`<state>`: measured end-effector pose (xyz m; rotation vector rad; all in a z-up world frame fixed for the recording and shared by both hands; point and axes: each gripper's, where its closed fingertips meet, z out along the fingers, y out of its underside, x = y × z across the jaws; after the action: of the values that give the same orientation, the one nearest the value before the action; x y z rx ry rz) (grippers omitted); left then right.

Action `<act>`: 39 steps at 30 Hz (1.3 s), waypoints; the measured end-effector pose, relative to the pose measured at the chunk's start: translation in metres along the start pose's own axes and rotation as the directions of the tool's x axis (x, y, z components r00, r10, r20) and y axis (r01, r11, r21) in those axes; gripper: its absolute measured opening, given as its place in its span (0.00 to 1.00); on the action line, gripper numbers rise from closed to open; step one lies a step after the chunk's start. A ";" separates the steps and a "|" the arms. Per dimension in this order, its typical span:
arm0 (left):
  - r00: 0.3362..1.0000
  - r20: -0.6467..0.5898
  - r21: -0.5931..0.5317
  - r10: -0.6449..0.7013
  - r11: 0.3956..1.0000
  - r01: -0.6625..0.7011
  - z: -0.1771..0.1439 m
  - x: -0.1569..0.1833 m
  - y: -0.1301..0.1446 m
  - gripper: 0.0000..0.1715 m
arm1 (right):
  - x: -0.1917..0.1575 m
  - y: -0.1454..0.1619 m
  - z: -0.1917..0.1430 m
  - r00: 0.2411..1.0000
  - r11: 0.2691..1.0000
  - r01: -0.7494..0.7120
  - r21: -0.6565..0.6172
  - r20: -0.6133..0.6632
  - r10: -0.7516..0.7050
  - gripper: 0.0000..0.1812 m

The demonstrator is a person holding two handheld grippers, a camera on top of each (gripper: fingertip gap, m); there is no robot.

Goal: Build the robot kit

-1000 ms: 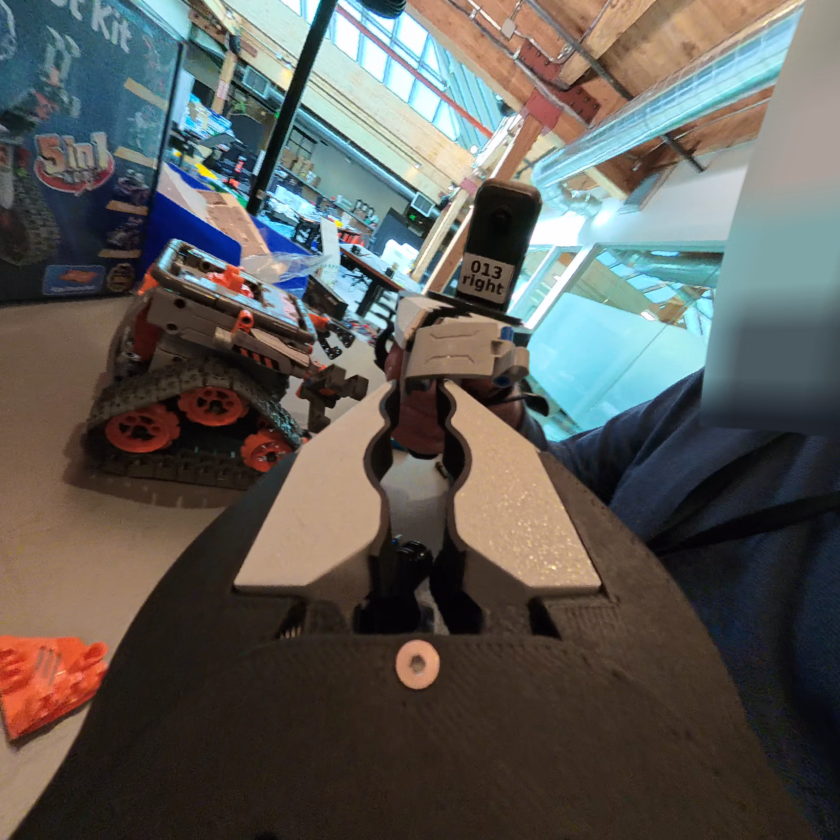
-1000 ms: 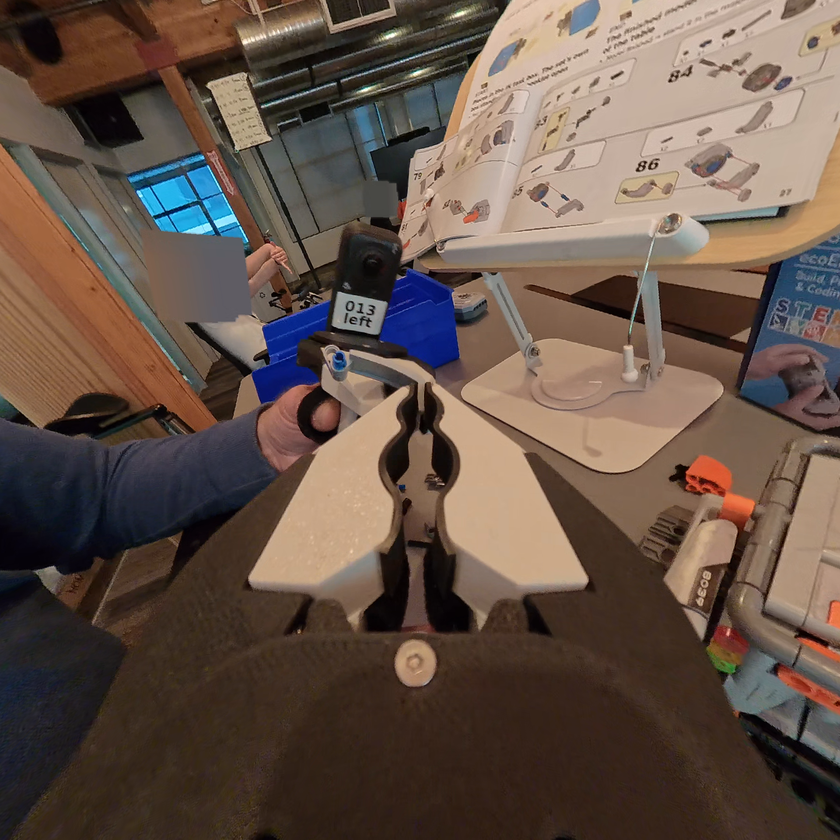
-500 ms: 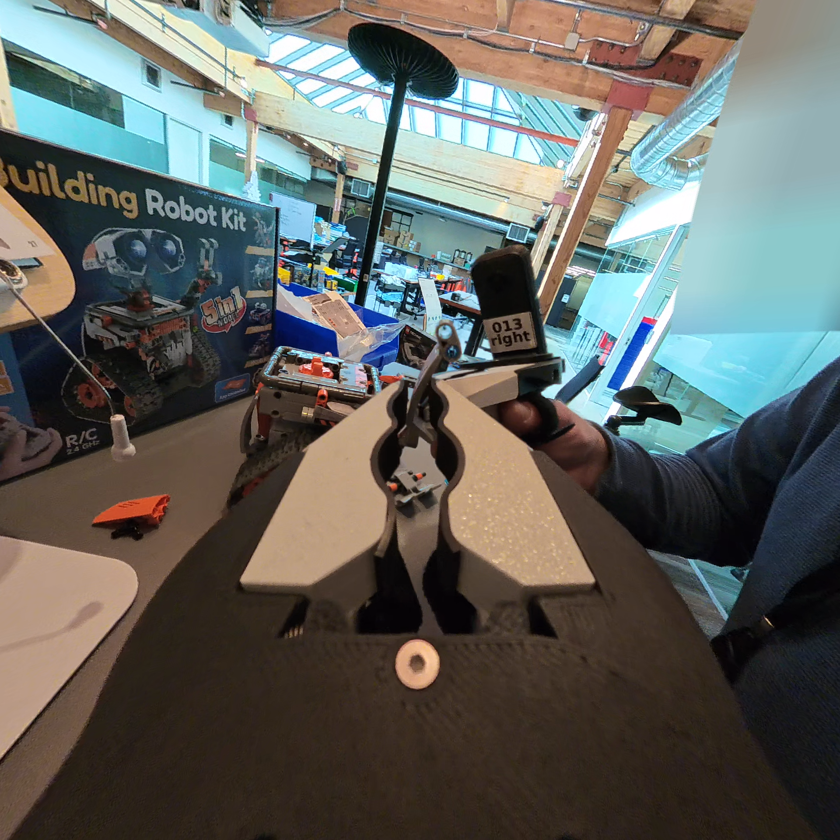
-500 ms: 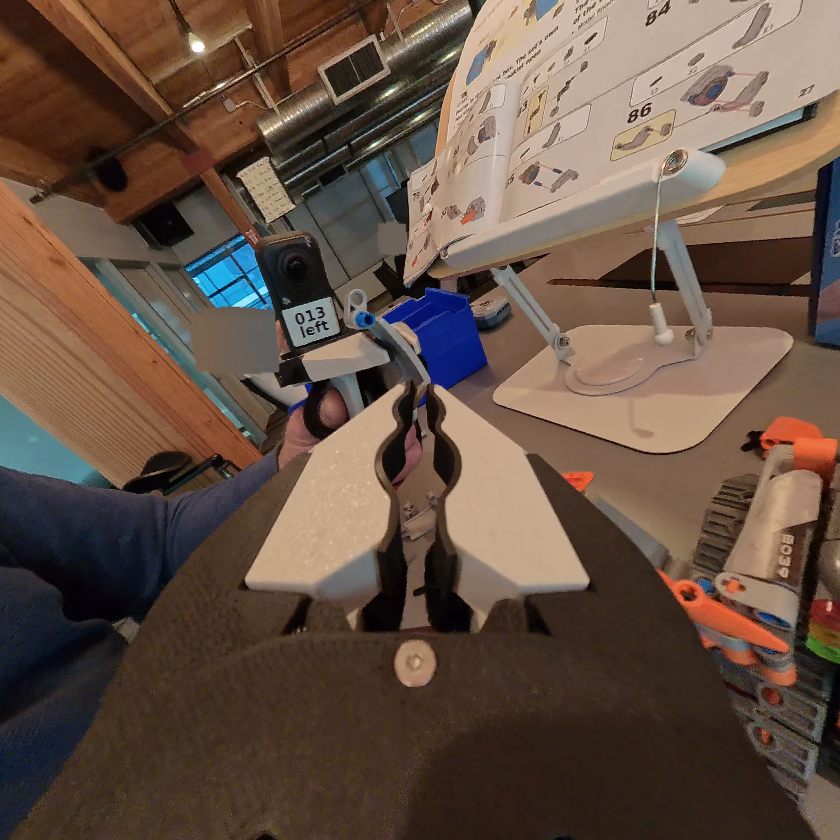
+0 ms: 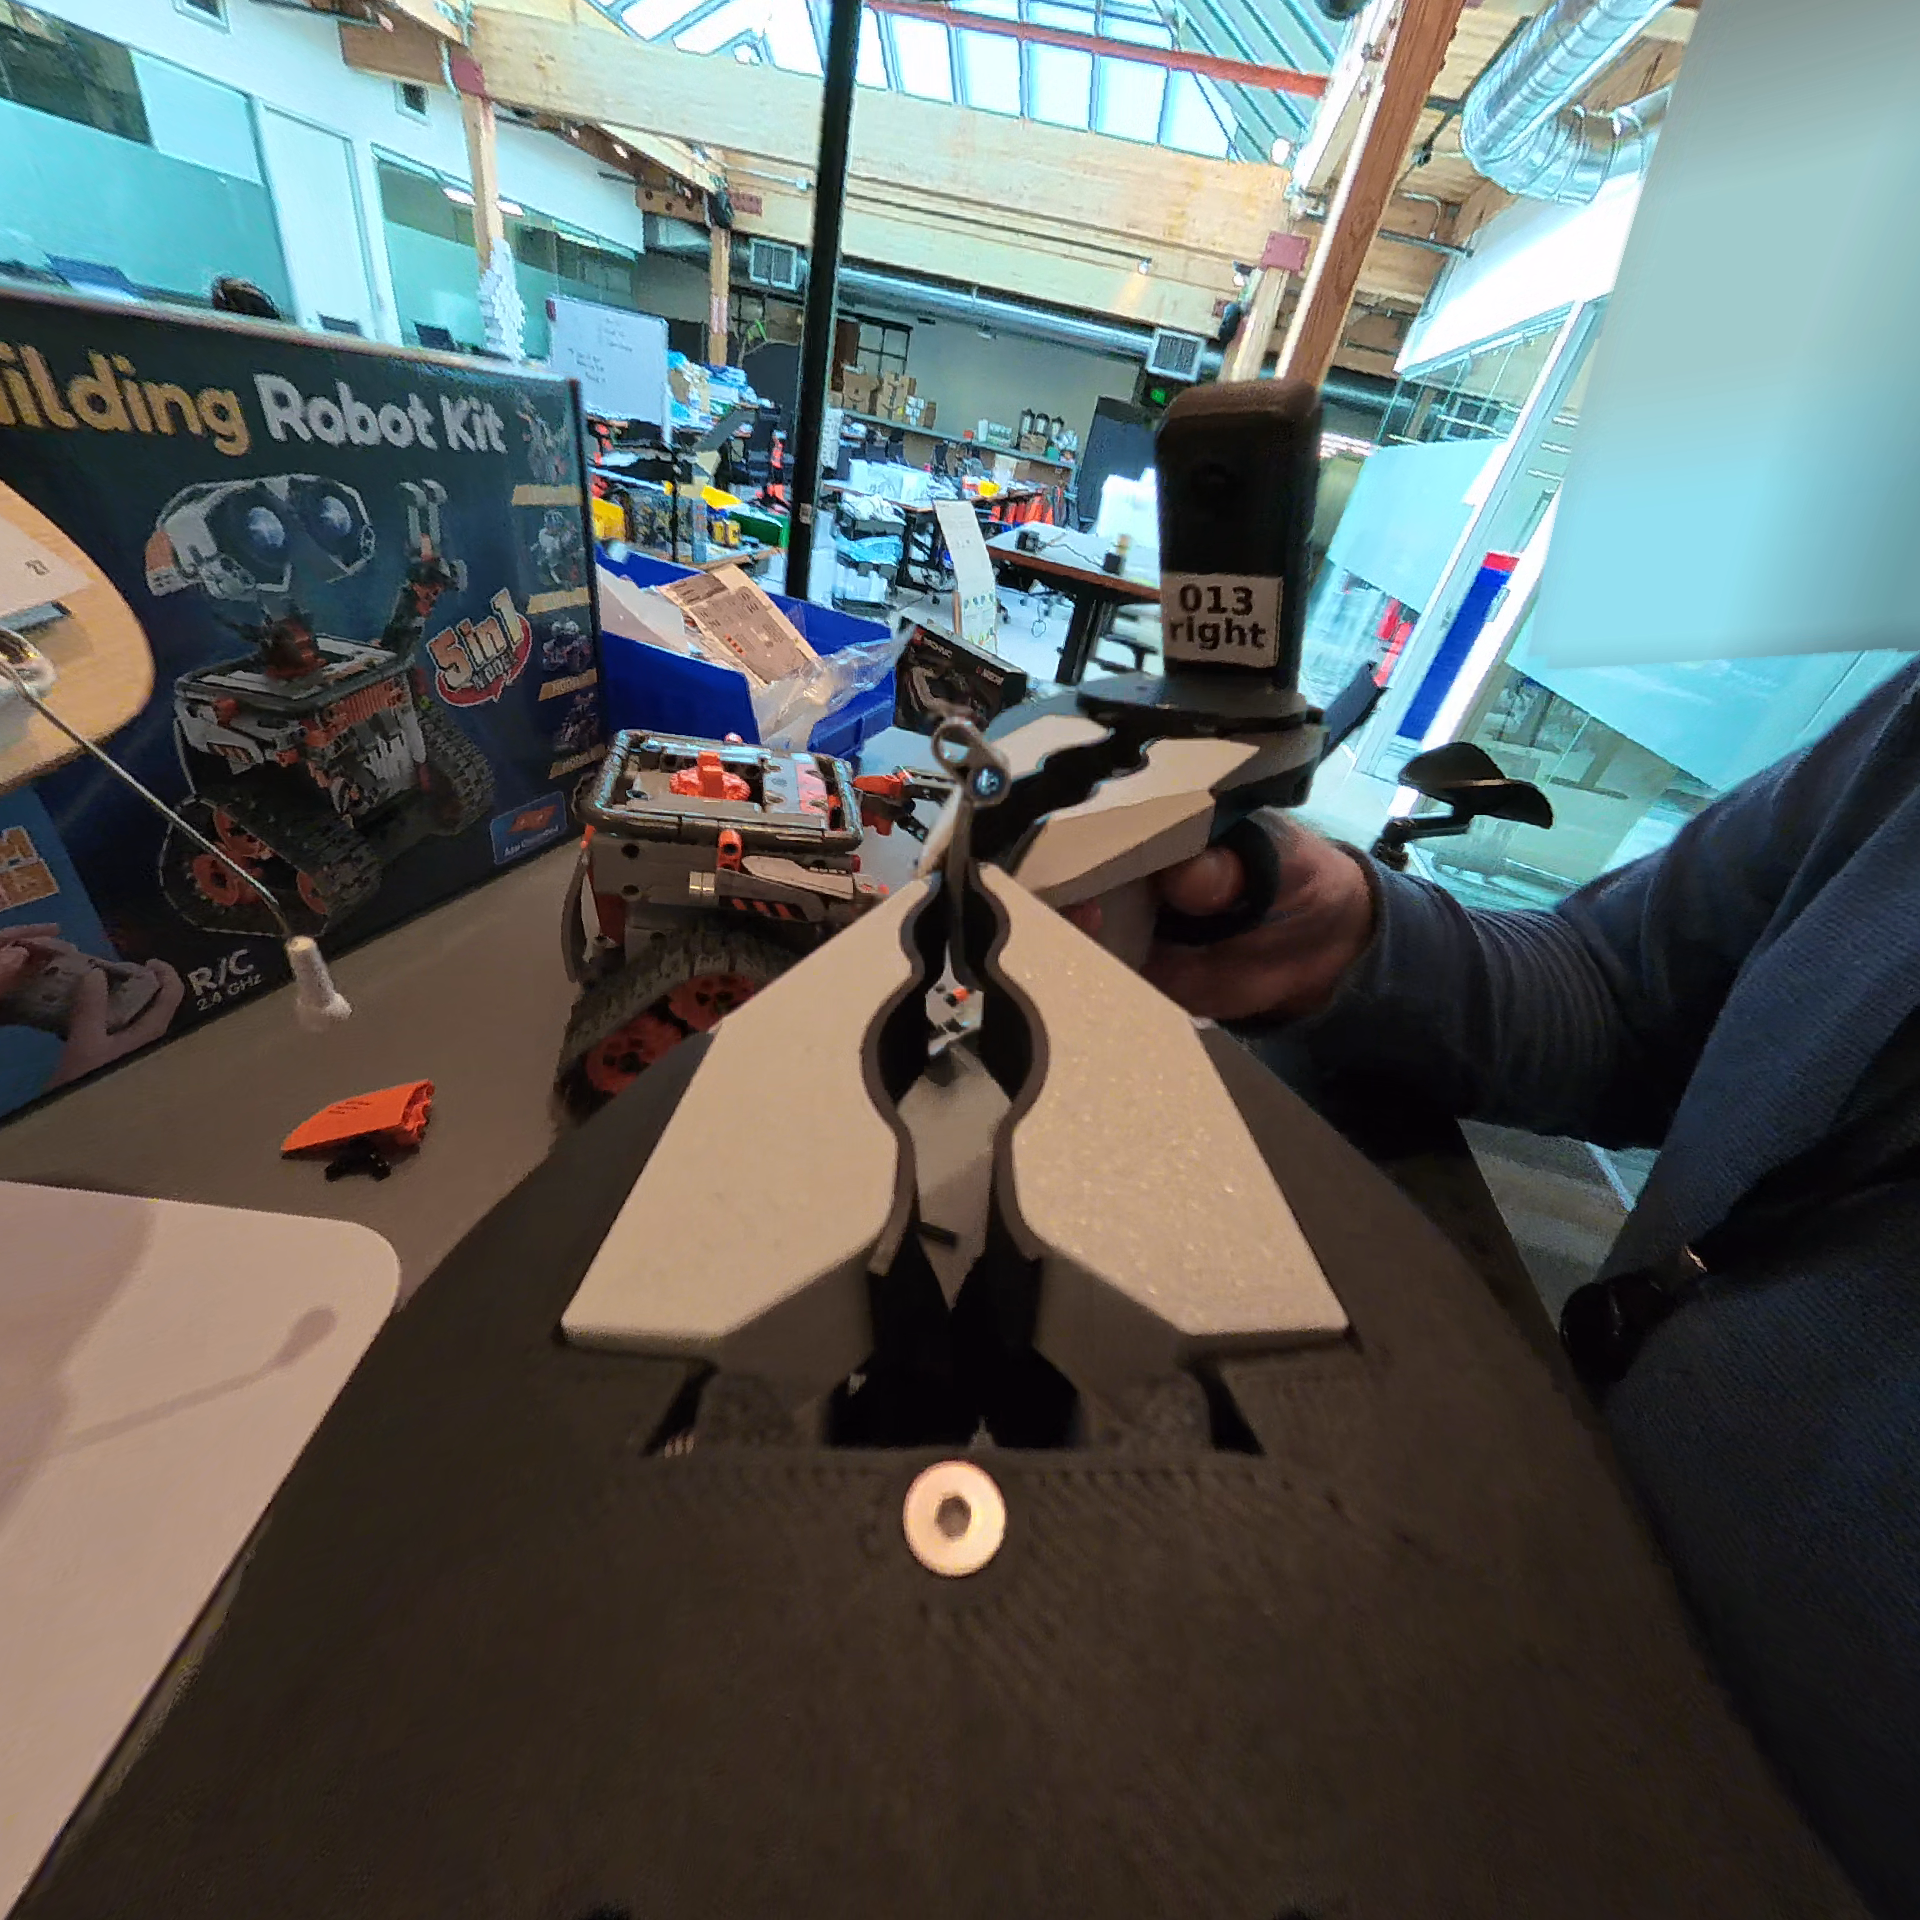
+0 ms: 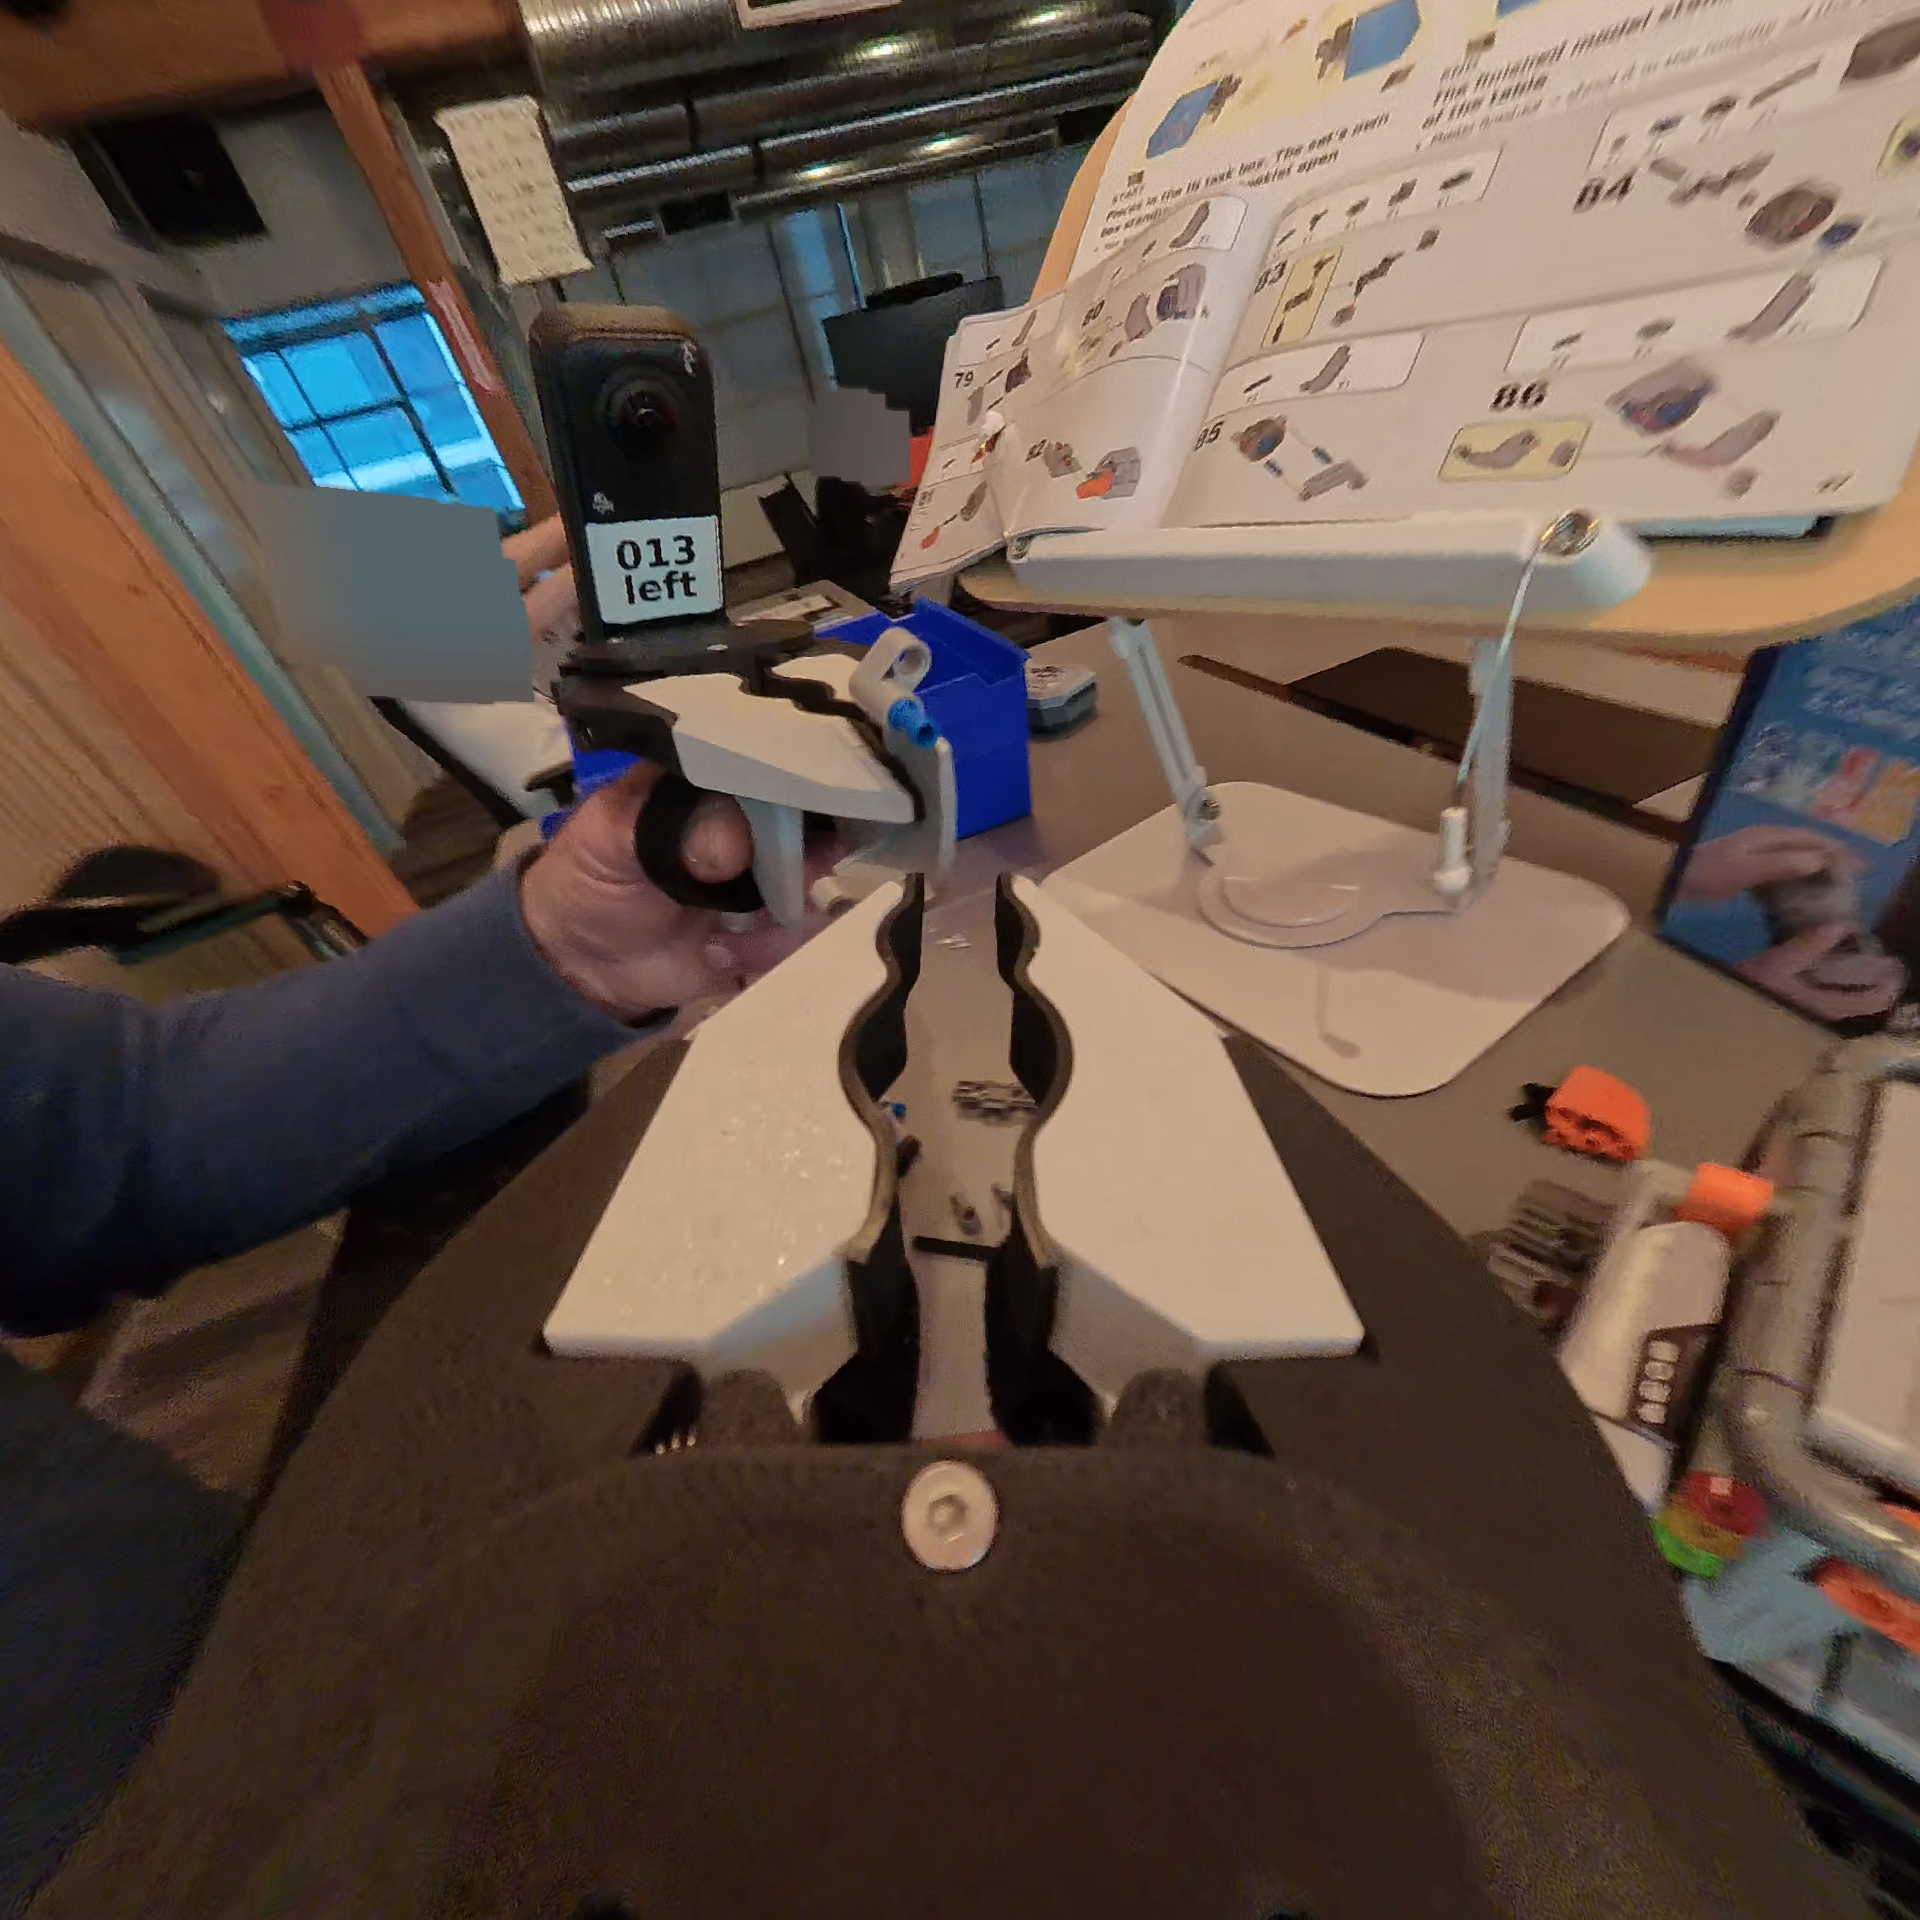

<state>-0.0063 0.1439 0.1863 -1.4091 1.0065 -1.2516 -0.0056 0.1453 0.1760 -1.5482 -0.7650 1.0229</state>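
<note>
The left gripper [image 5: 957,883] is squeezed tight on a thin grey bent piece [image 5: 966,790] with a little blue pin, which sticks up from its tips, held in the air over the grey table [image 5: 447,997]. The right gripper [image 6: 958,883] has its two fingers a little apart with nothing between them, and it points at the left gripper and the grey piece from just beside them. Behind the piece sits a toy robot [image 5: 717,862] with orange wheels, then a small orange part [image 5: 364,1114], a dark blue kit box [image 5: 281,644], a blue bin [image 6: 966,717] and a white stand [image 6: 1340,935] holding an open booklet [image 6: 1455,291].
</note>
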 end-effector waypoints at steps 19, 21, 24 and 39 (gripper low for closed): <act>0.995 -0.091 0.000 -0.041 0.999 0.041 0.004 0.013 0.002 0.19 | 0.011 -0.019 -0.011 0.996 0.990 -0.003 0.142 -0.087 0.015 0.00; 0.999 -0.035 -0.038 0.028 0.999 -0.029 0.009 0.011 0.007 0.25 | 0.016 -0.022 -0.014 0.994 0.983 -0.044 0.178 -0.094 0.061 0.00; 0.988 0.048 -0.076 0.145 0.987 -0.141 0.018 0.008 0.013 0.27 | 0.021 -0.028 -0.020 0.990 0.970 -0.091 0.225 -0.088 0.113 0.00; 0.985 0.112 0.032 0.133 0.990 -0.137 0.022 0.005 0.001 0.07 | 0.017 -0.026 -0.018 0.988 0.975 -0.032 0.222 -0.141 0.065 0.01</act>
<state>0.0167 0.1416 0.1861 -1.3413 0.9806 -1.0779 0.0194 0.1582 0.1985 -1.4390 -0.4966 0.9815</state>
